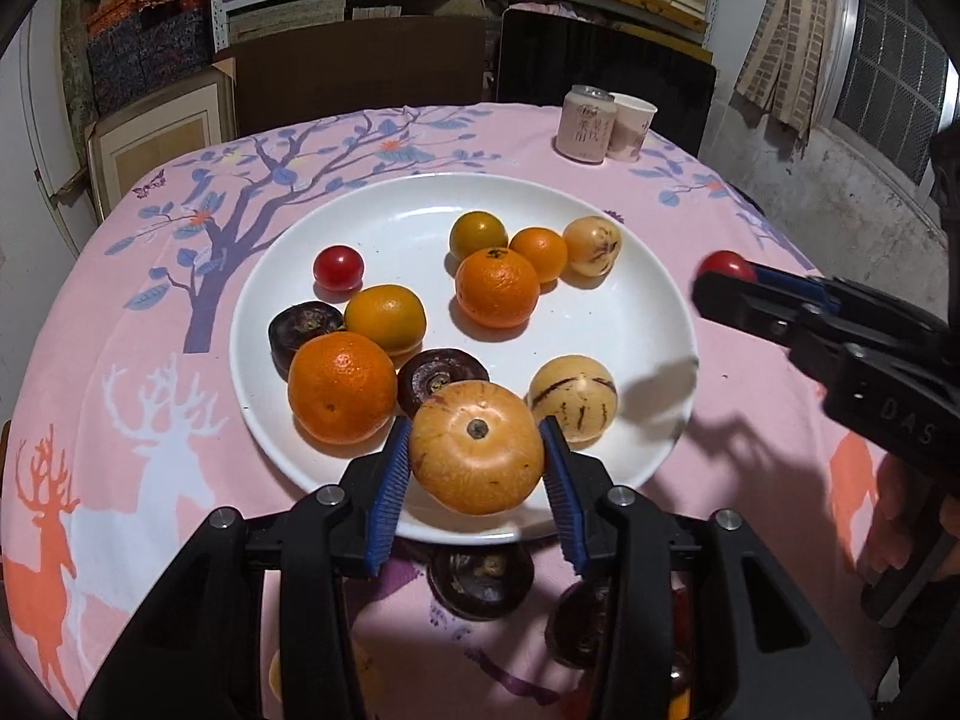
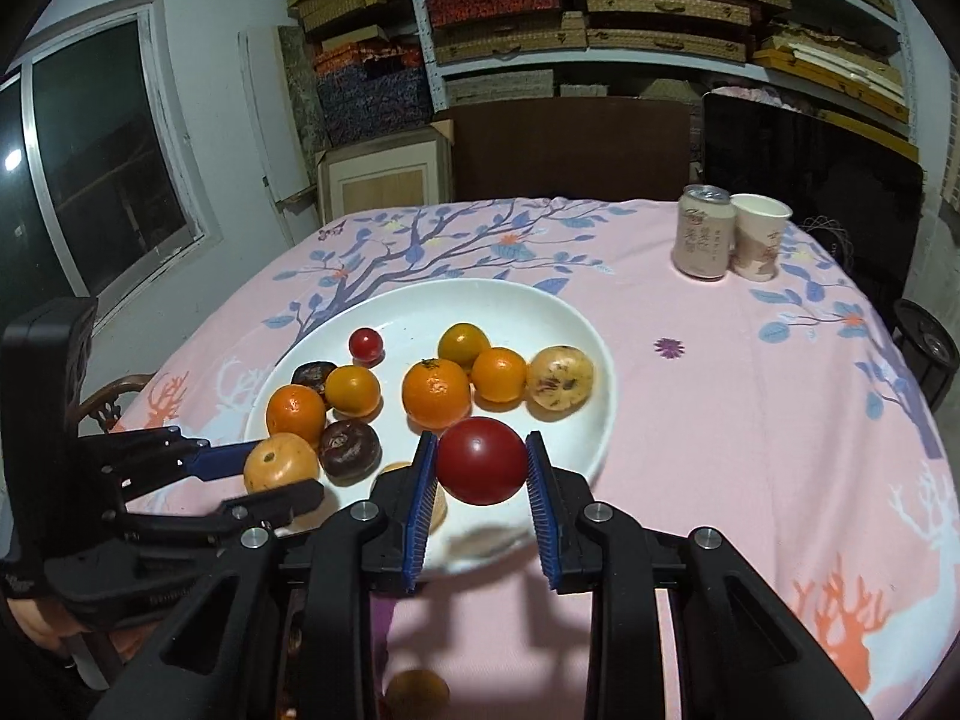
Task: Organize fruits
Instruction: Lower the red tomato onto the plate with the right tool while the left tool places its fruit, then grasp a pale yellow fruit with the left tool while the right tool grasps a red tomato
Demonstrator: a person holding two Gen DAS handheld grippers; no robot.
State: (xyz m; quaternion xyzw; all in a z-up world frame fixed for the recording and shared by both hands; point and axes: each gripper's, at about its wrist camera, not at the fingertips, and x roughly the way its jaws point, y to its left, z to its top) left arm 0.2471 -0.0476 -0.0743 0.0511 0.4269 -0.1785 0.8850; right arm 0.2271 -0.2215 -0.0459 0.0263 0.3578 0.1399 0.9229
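Note:
A white plate (image 1: 600,324) (image 2: 540,312) on the pink tablecloth holds several oranges, striped yellow melons, dark purple fruits and a small red tomato (image 1: 338,267) (image 2: 365,344). My left gripper (image 1: 477,468) (image 2: 282,477) is shut on a yellow-orange striped melon (image 1: 477,447) (image 2: 281,462) just above the plate's near rim. My right gripper (image 2: 480,468) (image 1: 720,279) is shut on a red tomato (image 2: 480,461) (image 1: 723,267), held above the plate's right front edge.
A pink drink can (image 1: 585,123) (image 2: 702,234) and a paper cup (image 1: 630,126) (image 2: 757,237) stand at the table's far right. Dark purple fruits (image 1: 480,579) lie on the cloth under my left gripper. An orange fruit (image 2: 417,693) lies near the front edge. Chairs and shelves stand behind the table.

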